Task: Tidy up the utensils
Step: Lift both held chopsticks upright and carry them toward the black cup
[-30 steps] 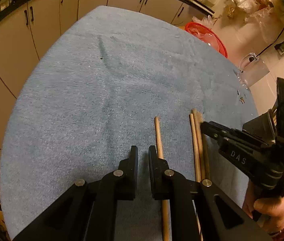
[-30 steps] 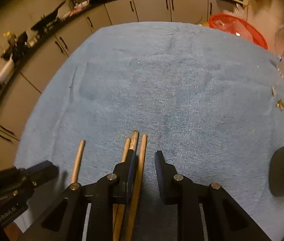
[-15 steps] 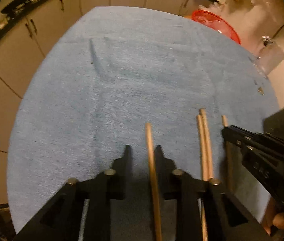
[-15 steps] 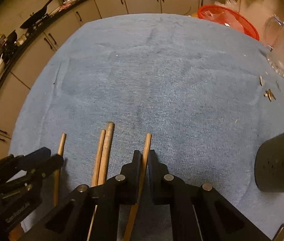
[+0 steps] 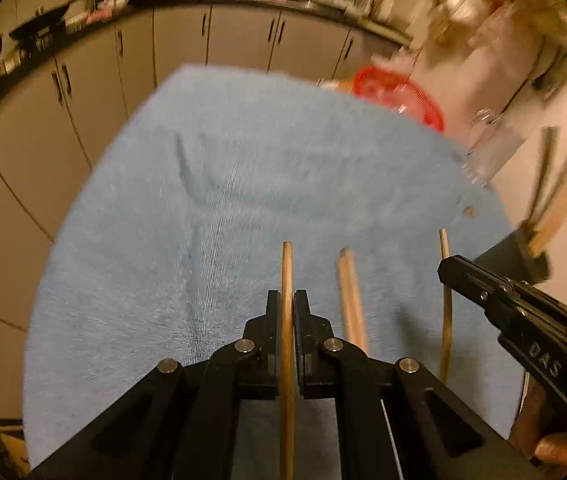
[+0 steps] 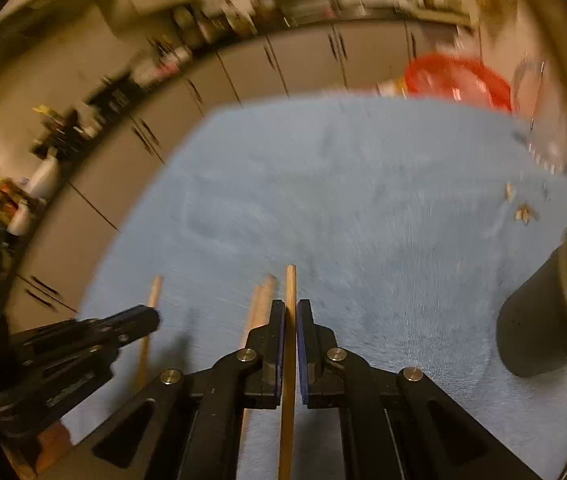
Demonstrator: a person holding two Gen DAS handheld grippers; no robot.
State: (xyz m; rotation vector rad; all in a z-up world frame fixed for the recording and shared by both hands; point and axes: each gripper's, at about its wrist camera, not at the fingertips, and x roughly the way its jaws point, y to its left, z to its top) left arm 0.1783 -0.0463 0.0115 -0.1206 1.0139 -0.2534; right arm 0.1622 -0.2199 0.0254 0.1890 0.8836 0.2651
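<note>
My left gripper [image 5: 281,300] is shut on a wooden chopstick [image 5: 286,264], its jaws still closing tight on the stick between the pads. My right gripper [image 6: 290,308] likewise pinches a second chopstick [image 6: 290,284] as its jaws close. Both sticks are raised above the blue towel [image 5: 243,200]. A pair of chopsticks [image 5: 349,292] lies on the towel between the two grippers, also seen in the right wrist view [image 6: 261,300]. The right gripper [image 5: 443,270] shows at the right of the left wrist view. The left gripper [image 6: 151,314] shows at the left of the right wrist view.
A black utensil holder [image 6: 539,320] with several chopsticks in it [image 5: 555,200] stands on the towel's right side. A red basket [image 5: 399,96] and a clear glass jar [image 5: 491,144] sit at the far right. Small crumbs [image 6: 523,212] lie near the holder. Kitchen cabinets [image 5: 83,100] run behind.
Both grippers went from open beside their chopsticks to shut on one each, and both have risen from the towel. The views now tilt up and show more of the cabinets.
</note>
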